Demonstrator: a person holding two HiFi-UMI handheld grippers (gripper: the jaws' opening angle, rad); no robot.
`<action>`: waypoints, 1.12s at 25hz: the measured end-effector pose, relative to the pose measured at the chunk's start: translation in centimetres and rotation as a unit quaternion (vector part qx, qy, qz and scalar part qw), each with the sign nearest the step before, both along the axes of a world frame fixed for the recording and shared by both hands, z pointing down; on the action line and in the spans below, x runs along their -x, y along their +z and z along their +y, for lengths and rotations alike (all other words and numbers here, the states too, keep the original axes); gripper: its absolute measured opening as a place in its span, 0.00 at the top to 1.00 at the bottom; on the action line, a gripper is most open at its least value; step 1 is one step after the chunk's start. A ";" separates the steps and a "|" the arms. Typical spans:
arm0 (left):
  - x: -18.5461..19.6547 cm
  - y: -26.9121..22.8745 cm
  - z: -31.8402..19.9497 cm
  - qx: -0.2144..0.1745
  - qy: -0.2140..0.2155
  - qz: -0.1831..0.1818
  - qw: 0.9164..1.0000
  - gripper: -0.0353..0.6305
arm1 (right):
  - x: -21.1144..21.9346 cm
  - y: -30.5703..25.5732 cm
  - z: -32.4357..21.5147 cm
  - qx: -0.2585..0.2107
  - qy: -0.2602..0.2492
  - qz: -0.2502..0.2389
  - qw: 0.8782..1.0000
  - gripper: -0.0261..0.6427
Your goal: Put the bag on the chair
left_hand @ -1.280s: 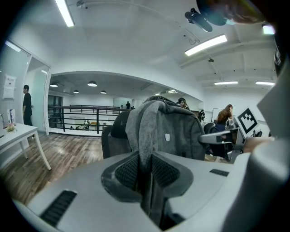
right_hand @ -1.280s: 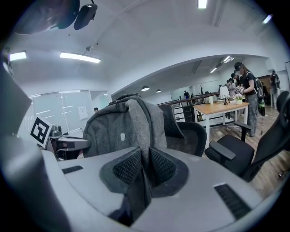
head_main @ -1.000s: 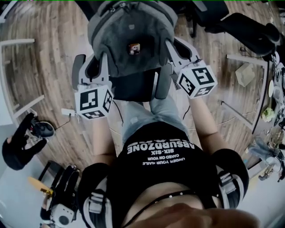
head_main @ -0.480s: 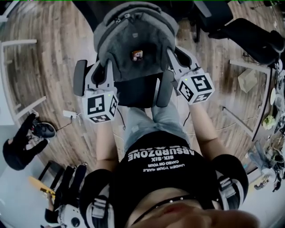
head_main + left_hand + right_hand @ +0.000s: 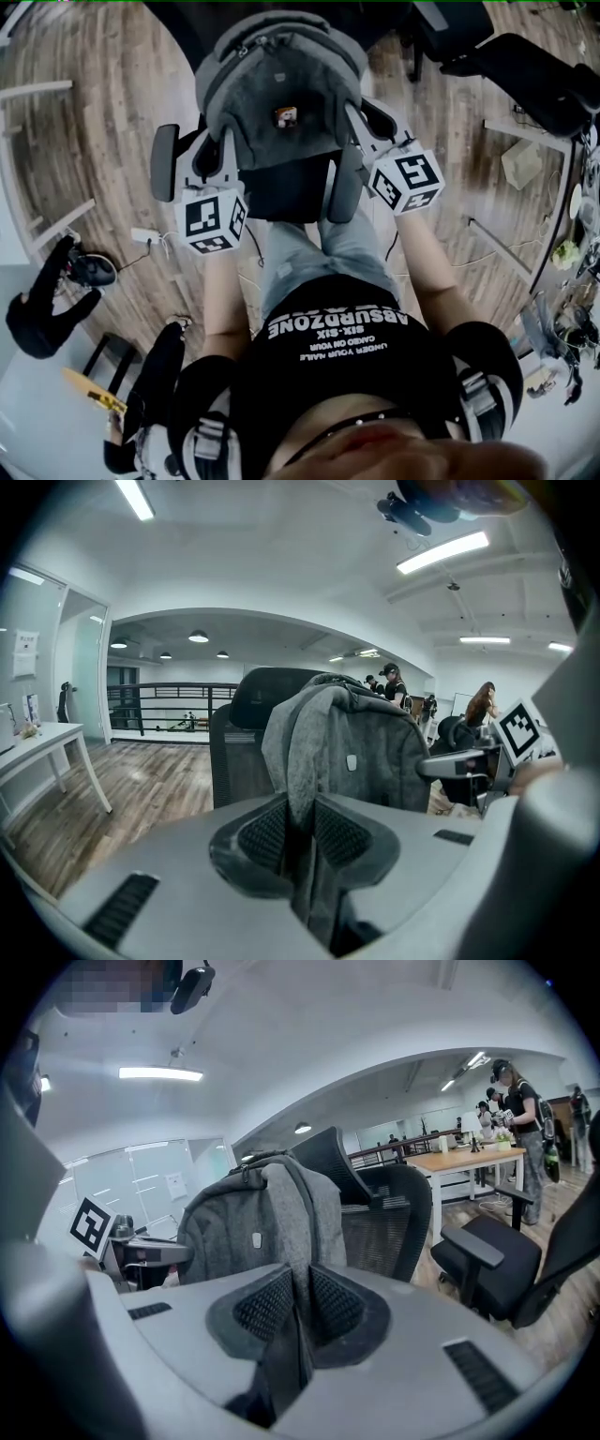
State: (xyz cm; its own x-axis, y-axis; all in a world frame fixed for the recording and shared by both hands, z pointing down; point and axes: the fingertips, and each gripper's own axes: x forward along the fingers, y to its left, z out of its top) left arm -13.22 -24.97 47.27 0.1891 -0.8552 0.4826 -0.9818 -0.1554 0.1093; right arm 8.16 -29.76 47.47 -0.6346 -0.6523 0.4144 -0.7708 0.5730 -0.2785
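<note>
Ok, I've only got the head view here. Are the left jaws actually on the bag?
Observer: Yes. The left gripper pinches a grey strap of the bag between its pads.
Operator: And the right one?
Observer: The right gripper is shut on a strap too, with a pad on each side.
Operator: Anyone around?
Observer: In the right gripper view, people stand at a table in the distance.
</note>
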 end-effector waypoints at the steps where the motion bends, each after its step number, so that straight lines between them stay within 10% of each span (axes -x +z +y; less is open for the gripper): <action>1: -0.1 0.2 -0.1 0.001 -0.001 0.000 1.000 0.83 | -0.1 0.2 0.0 0.001 0.000 -0.001 1.000 0.86; 28: 0.5 4.4 -0.9 0.024 -0.010 0.004 1.000 0.83 | 0.3 4.2 -1.1 0.029 -0.010 0.045 0.999 0.86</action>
